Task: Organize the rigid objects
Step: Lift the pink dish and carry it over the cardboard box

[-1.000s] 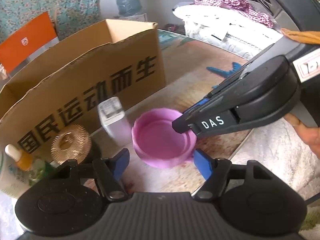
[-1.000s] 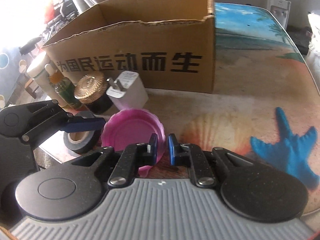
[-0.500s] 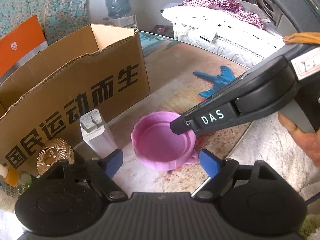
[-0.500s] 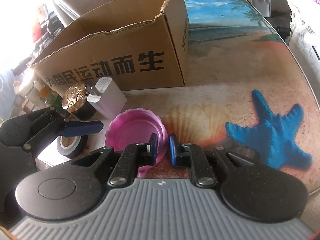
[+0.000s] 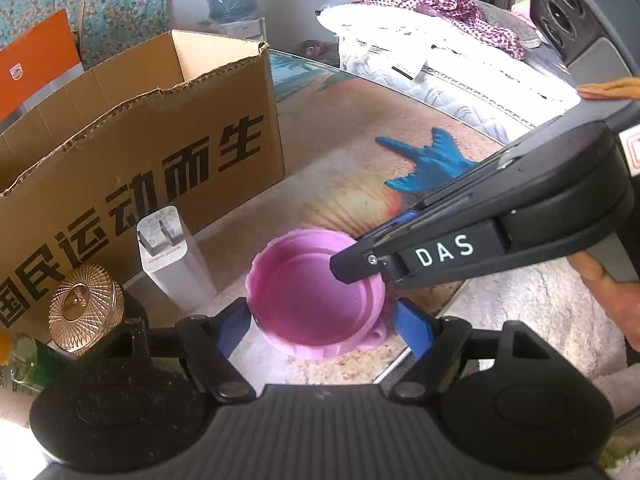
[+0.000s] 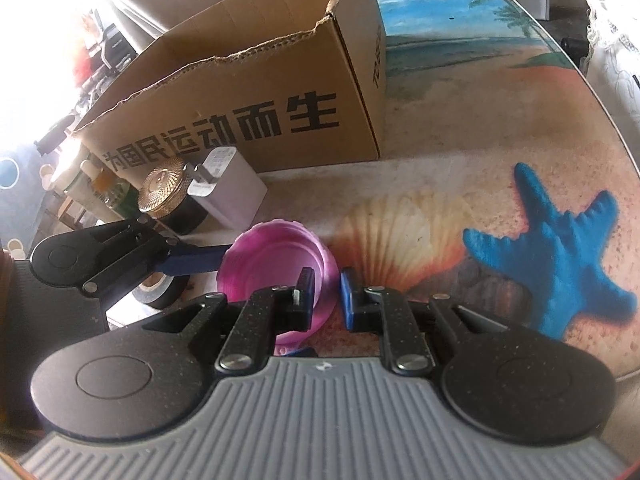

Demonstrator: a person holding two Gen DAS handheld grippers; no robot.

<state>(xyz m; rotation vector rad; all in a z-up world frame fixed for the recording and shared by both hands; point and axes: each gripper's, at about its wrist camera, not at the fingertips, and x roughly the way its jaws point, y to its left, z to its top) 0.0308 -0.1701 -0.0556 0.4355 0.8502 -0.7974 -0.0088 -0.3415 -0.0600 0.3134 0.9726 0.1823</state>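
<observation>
The right gripper (image 6: 325, 294) has its jaws clamped on the near wall of the pink bowl (image 5: 316, 296), one pad inside and one outside. The left gripper (image 5: 322, 326) has its jaws apart on either side of the bowl; they have just been opening and then narrowing a little, and neither pad presses on it yet.

The bowl sits on the desk (image 6: 460, 148) near its front edge, just in front of the white charger (image 5: 172, 256) and the carton (image 5: 132, 136).

The step in hand looks like lifting the bowl toward the carton. The pinch is on a thin wall at one side, so I would expect the bowl to tip; it should be raised slowly and kept level, and the left jaws could close on the opposite wall to steady it. It must clear the charger and the carton's torn rim.

The bowl is shallow, round, with a scalloped rim and a small tab low on its near side. It is empty and looks like stiff plastic.
</observation>
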